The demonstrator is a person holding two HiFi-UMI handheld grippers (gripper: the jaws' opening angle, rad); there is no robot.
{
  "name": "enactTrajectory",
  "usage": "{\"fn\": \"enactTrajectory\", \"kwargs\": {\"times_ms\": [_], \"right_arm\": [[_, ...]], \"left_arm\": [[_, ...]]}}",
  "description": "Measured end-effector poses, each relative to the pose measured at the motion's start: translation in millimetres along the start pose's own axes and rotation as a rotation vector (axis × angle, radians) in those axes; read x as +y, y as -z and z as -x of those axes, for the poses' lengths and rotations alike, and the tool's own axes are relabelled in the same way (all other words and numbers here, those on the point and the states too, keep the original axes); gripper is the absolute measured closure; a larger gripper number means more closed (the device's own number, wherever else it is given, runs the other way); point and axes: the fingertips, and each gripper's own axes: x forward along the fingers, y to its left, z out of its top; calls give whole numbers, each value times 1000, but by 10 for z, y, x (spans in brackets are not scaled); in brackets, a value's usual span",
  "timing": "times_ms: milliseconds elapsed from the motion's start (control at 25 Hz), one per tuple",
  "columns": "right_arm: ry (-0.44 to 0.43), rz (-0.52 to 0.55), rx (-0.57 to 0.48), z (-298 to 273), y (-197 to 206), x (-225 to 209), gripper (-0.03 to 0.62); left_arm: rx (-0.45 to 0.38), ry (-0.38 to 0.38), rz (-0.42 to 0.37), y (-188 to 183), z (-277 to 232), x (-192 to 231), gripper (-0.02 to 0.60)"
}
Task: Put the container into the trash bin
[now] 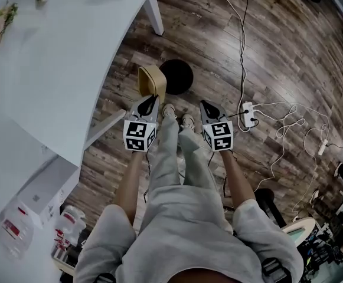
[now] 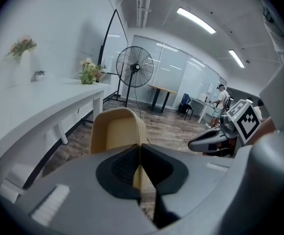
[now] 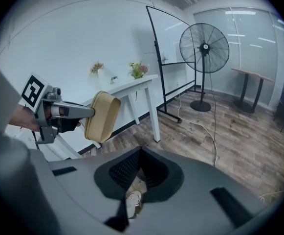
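Observation:
In the head view a tan container [image 1: 150, 80] hangs tilted above the wood floor, just left of the round black trash bin [image 1: 178, 75]. My left gripper [image 1: 151, 102] is shut on the container's near rim. The left gripper view shows that rim [image 2: 115, 133] pinched between the jaws of my left gripper [image 2: 141, 153]. My right gripper [image 1: 209, 107] hangs beside it, shut and holding nothing. From the right gripper view the container [image 3: 102, 115] is at the left, held by the left gripper [image 3: 85, 112]. My right gripper [image 3: 141, 155] has only floor and a shoe beyond its tips.
A white table [image 1: 59, 58] fills the left, its leg [image 1: 154, 13] close behind the bin. A power strip [image 1: 248, 114] and white cables lie on the floor to the right. The person's shoes [image 1: 177, 117] stand between the grippers. A standing fan [image 3: 204, 48] is farther off.

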Motion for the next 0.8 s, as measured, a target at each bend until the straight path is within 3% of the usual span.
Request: {"fn": "enactTrajectory", "kwargs": {"times_ms": [800], "right_arm": [[-11,-40,58,-607,856,-108,580]], "left_arm": [[52,26,27,893,-634,113,554]]}}
